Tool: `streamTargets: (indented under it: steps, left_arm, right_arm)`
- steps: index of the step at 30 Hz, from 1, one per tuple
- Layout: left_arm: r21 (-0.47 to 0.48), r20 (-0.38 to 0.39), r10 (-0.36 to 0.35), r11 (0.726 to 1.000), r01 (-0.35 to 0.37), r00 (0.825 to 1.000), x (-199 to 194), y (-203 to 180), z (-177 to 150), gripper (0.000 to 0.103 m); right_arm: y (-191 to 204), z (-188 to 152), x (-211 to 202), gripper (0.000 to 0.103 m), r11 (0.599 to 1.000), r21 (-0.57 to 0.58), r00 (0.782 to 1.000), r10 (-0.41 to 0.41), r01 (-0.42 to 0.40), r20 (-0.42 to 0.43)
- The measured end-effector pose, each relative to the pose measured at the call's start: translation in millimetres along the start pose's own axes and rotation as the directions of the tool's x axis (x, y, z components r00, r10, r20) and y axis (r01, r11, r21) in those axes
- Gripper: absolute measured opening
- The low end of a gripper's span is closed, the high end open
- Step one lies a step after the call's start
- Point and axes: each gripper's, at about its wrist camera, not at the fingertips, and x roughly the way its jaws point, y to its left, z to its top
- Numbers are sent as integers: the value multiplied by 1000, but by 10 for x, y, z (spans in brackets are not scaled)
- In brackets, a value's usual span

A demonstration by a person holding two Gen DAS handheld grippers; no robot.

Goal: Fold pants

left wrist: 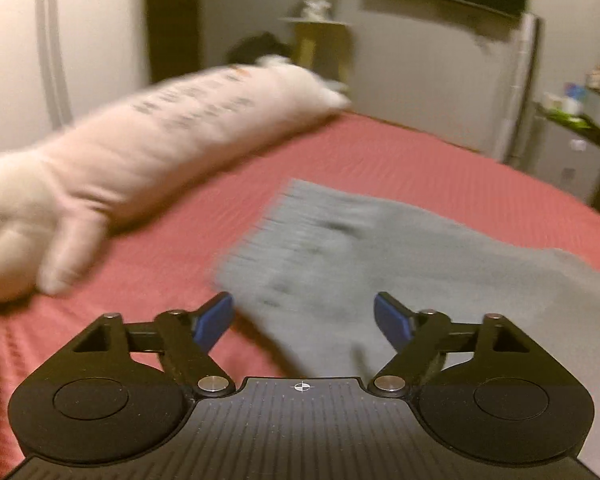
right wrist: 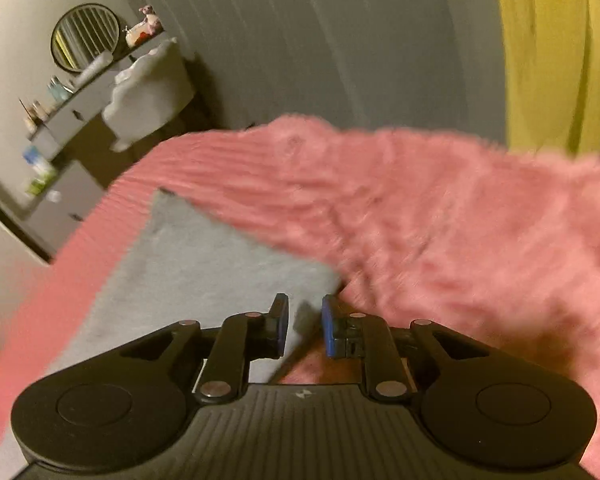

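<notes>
A: While your left gripper (left wrist: 304,312) stands wide apart with nothing between its pads, the pants (left wrist: 340,256) lie flat on the bed (left wrist: 380,152), filling the middle and lower right of that view.

B: And my right gripper (right wrist: 305,326)?

A: Its jaws sit a little apart. A corner of the grey cloth lies in the gap at lower centre, but the pads do not seem to press on it, so you likely have no hold there.

B: What could go wrong?

A: Both views are smeared, so you are moving fast. If you lift the right side now, the corner may slip out and the fold would fall askew. Close fully on the edge first.

B: Anything else?

A: The blanket (right wrist: 460,216) bunches just beside the pants on the right of that view. A careless pinch could catch its pile together with the cloth and drag both. On the left, the long pillow (left wrist: 140,152) lies apart from the pants across the upper left, so it should only matter if you sweep wide.
</notes>
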Motion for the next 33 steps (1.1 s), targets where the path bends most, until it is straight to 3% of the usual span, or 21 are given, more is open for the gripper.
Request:
streamTargets:
  steps: [4,6,8,10,11,13,15,18,22,23,28,33]
  left_arm:
    - [-12,-107,-147,989,146,983,106,-388,-133,86]
    - [46,-157,-181,981,191,971,156,-606,-206,86]
    - [154,-175,-134,975,161,975,189,-785,-206,86]
    - [195,-180,-101,971,136,978,232,-842,-188,89]
    - [176,-203,-118,972,155,972,282,-816,-177,89]
    - [109,-267,-143,978,178,953,384,-727,-217,91]
    - [37,-293,-174,980,193,940,441,-618,-235,91]
    - [-11,-273,-214,976,219,938,407,-538,-245,94]
    - [-14,-268,-213,976,218,940,399,-510,-261,95]
    - [-11,-270,-213,976,218,939,407,-508,-263,95]
    - [21,-277,-192,978,206,941,401,-604,-259,96]
    - [16,-276,-195,978,208,941,403,-593,-260,96]
  right_arm:
    - [-86,-32,149,18,995,102,995,30,-20,-97]
    - [-165,-61,235,19,985,166,992,64,-46,-108]
    - [-203,-57,283,24,978,200,990,77,-52,-118]
    - [-230,-40,303,29,972,227,989,85,-55,-123]
    - [-232,-25,313,32,972,229,989,89,-60,-118]
    - [-226,-8,319,50,972,226,991,92,-67,-102]
    - [-226,-6,338,52,969,235,991,102,-79,-85]
    - [-232,17,392,48,967,239,991,110,-90,-74]
    - [-141,48,286,18,983,170,997,75,-68,-30]
    - [-116,50,250,16,986,147,997,81,-78,-15]
    - [2,121,172,17,993,62,995,98,-99,8]
    - [-10,129,300,35,988,90,991,128,-125,-28]
